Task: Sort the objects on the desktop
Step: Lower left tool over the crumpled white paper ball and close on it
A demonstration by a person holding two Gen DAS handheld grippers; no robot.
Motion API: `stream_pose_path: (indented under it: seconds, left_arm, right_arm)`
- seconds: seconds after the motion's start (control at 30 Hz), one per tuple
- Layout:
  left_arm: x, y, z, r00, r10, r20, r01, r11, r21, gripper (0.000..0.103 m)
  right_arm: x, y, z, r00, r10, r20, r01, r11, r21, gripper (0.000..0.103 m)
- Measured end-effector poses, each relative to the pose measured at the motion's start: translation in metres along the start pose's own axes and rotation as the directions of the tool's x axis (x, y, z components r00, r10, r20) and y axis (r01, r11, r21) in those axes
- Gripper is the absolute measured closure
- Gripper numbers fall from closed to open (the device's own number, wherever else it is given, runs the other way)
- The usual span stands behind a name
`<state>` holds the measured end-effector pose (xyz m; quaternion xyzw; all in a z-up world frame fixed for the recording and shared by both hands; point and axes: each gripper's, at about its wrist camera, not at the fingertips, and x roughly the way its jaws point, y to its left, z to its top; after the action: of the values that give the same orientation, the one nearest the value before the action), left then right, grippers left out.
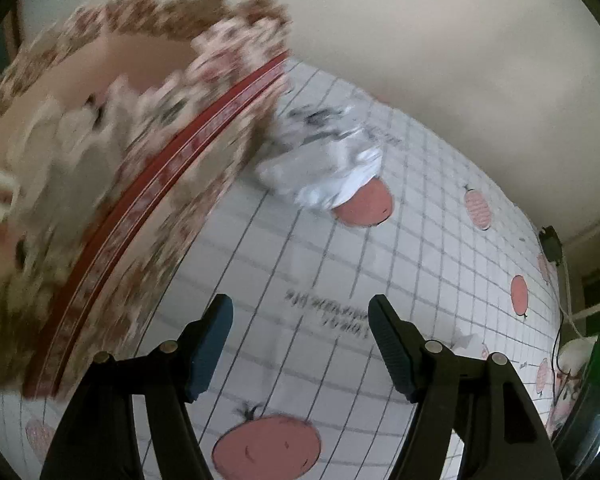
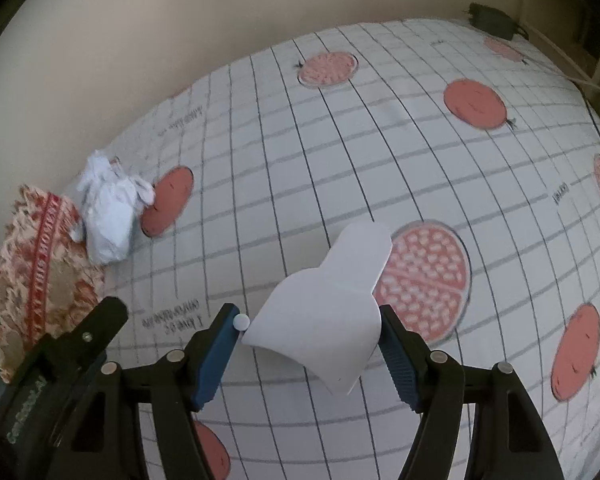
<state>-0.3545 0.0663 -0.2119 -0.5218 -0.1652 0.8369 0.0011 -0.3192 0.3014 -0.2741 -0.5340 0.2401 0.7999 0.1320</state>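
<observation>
Right claw (image 2: pixel 308 344) spread around white scoop (image 2: pixel 332 312)

1. A crumpled white paper ball (image 2: pixel 108 208) lies on the desk, touching the lace-edged basket (image 2: pixel 40 280) at the desk's far-left edge.
2. The basket, patterned red and beige with a red band, holds blurred white items in the left wrist view.
3. A curved white plastic piece (image 2: pixel 332 308) sits between the right gripper (image 2: pixel 308 344) fingers, beside a small white ball (image 2: pixel 241 322).
</observation>
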Motion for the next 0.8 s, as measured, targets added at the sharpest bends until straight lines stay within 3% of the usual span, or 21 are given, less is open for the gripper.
stream_pose_path:
  seconds: [0.13, 0.17, 0.23, 0.33, 0.47, 0.8]
  left_arm:
    - [0.013, -0.020, 0.020, 1.000, -0.018, 0.025, 0.018, 1.000, 0.023, 0.032]
    - [0.006, -0.029, 0.012, 0.999, -0.016, 0.031, 0.016, 1.000, 0.025, 0.031]
    - [0.020, -0.032, 0.013, 0.999, -0.010, 0.041, 0.009, 1.000, 0.028, 0.024]
    - [0.043, -0.038, 0.024, 0.998, -0.008, 0.061, 0.007, 1.000, 0.013, 0.024]
    - [0.039, -0.044, 0.035, 0.996, 0.022, 0.090, -0.020, 1.000, -0.024, 0.018]
    - [0.058, -0.051, 0.060, 0.996, 0.067, 0.060, -0.061, 0.994, -0.086, 0.016]
  right_arm:
    - [-0.001, 0.000, 0.006, 0.999, 0.018, 0.029, -0.017, 1.000, -0.014, 0.031]
    - [-0.002, 0.000, 0.008, 0.999, 0.024, 0.032, -0.023, 1.000, -0.015, 0.031]
    - [-0.004, 0.001, 0.008, 0.998, 0.035, 0.050, -0.034, 0.999, -0.015, 0.031]
    - [-0.007, 0.004, 0.011, 0.996, 0.039, 0.074, -0.038, 0.999, -0.021, 0.031]
    - [-0.011, 0.007, 0.020, 0.992, 0.046, 0.115, -0.044, 0.999, -0.024, 0.031]
    - [-0.007, 0.003, 0.028, 0.991, 0.048, 0.124, -0.047, 0.999, -0.016, 0.031]
